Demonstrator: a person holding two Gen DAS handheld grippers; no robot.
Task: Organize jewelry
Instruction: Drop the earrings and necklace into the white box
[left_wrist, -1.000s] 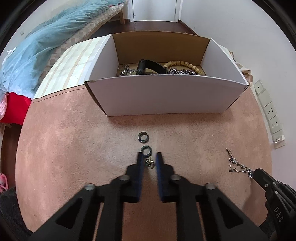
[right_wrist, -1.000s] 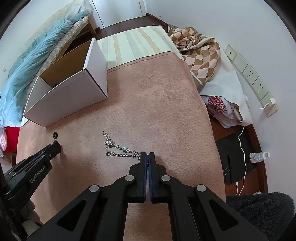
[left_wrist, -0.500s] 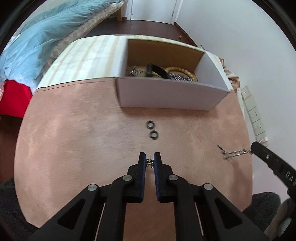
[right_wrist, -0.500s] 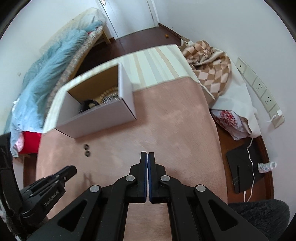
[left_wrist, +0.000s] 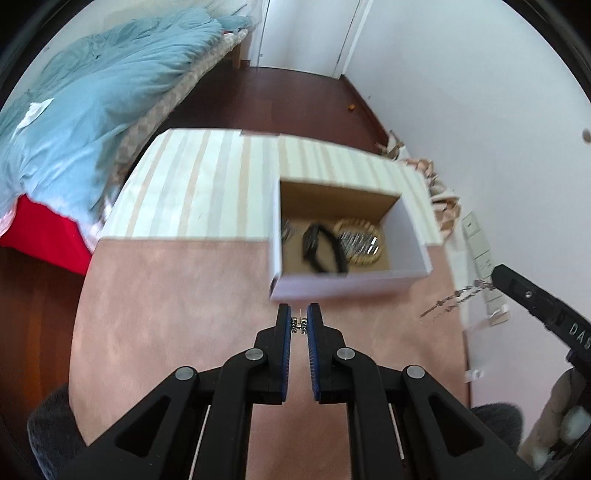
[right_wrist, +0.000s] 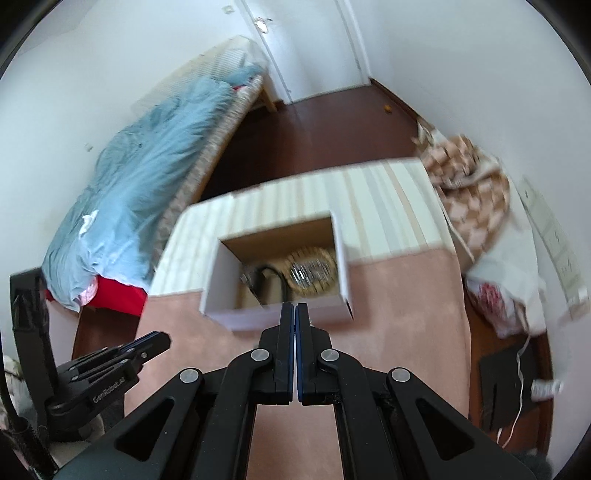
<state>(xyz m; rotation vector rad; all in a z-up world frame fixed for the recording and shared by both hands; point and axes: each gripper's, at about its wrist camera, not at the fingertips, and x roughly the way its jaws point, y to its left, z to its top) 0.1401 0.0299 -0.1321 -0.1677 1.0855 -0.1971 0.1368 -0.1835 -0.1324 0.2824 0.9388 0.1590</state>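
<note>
I'm lifting both grippers toward the box (left_wrist: 351, 284) — left gripper (left_wrist: 299, 326) pinching an earring (left_wrist: 299, 326), right gripper (right_wrist: 296, 314) clamping a necklace (left_wrist: 448, 301), now off the mat (left_wrist: 166, 314).

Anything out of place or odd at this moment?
Nothing stands out. The left gripper pinches a small earring, the right gripper dangles a chain necklace, both near the open box of jewelry.

1. The chain necklace (left_wrist: 452, 300) hanging from my right gripper (left_wrist: 496, 275) is smeared by motion; its links I cannot distinguish.
2. The box (right_wrist: 343, 258) contents are blurred in both views.
3. My right wrist view hides the necklace behind the closed fingers (right_wrist: 286, 325).
</note>
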